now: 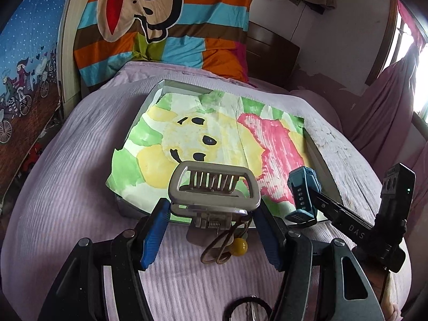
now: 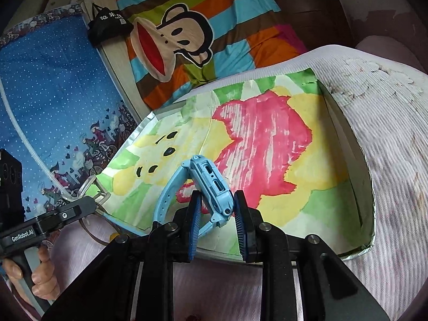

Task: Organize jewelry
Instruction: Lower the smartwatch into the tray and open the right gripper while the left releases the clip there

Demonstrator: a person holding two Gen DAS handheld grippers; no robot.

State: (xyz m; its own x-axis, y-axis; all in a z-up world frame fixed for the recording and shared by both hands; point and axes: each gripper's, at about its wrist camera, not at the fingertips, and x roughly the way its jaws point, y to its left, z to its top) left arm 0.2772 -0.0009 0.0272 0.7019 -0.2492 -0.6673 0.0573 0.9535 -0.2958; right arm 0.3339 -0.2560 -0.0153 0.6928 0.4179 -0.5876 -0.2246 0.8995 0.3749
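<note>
Right hand-held gripper (image 2: 217,223) clamps blue watch (image 2: 211,187); left hand-held gripper (image 1: 211,230) grips silver hair clip (image 1: 214,190), lower half hidden.

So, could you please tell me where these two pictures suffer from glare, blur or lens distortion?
Left wrist view: the window at right is blown out white, the bedspread is streaked with motion blur, and the fisheye bows the tray edges. Right wrist view: the held blue watch is sharp, the bedspread at right is smeared, and the corners go black.
</note>
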